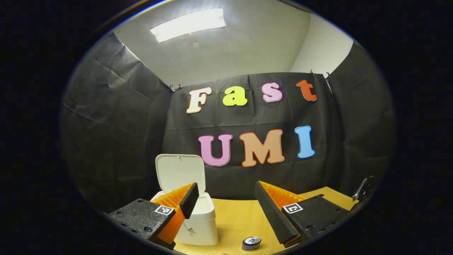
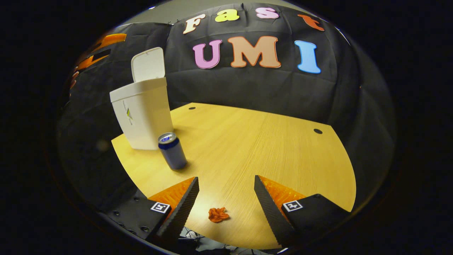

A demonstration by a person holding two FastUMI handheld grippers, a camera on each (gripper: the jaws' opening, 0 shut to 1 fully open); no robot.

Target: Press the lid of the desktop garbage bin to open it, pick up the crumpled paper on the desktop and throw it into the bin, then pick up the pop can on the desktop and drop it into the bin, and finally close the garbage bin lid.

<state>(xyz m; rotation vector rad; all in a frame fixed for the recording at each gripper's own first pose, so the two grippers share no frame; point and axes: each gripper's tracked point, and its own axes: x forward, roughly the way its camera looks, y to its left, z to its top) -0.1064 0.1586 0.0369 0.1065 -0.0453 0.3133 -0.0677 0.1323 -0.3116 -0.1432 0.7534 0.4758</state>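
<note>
Paper (image 2: 218, 214) lies at the worktop's (image 2: 269, 141) near edge, between the right tool's (image 2: 226, 193) wide, empty fingers; a clumsy descent could knock it off. Left tool (image 1: 224, 198) gapes empty at the bin's (image 1: 198, 226) 3 o'clock side.

White desktop garbage bin (image 2: 143, 115) at the table's far left corner, its lid (image 2: 148, 64) hinged up and open; blue pop can (image 2: 172, 150) upright just in front of it; small orange crumpled paper (image 2: 218, 214) loose near the front edge.
</note>
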